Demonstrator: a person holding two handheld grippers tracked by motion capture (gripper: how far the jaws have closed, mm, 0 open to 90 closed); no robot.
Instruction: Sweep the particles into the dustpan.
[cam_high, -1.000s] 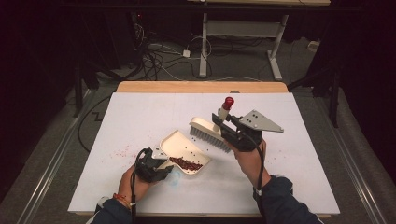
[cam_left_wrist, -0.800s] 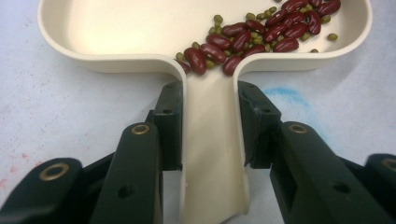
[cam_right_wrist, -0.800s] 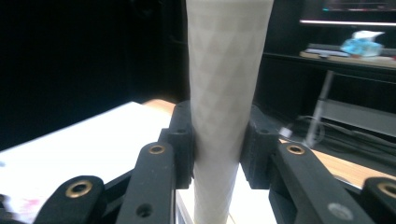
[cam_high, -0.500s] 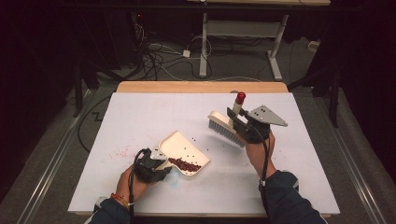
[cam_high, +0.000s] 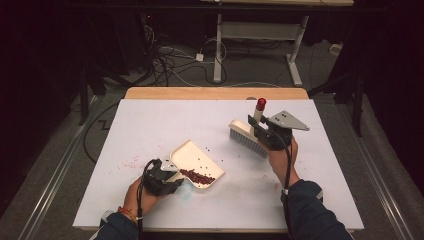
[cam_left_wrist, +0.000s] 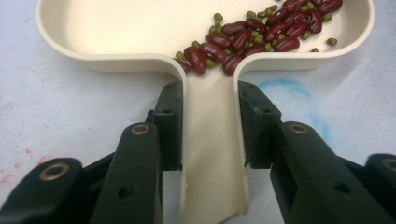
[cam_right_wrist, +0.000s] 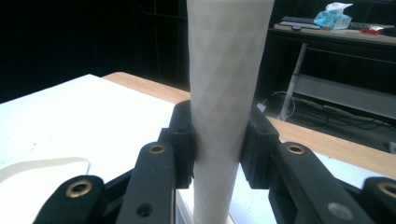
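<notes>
The left gripper (cam_high: 167, 175) is clenched on the handle of a cream dustpan (cam_high: 196, 161), which lies flat on the white bench (cam_high: 150, 125) near the left. In the left gripper view its pads press both sides of the handle, and red and green beans (cam_left_wrist: 261, 32) sit heaped in the pan. The right gripper (cam_high: 264, 134), farther right, grasps the handle of a brush (cam_high: 245, 135) whose bristles point down over the bench, well apart from the dustpan.
</notes>
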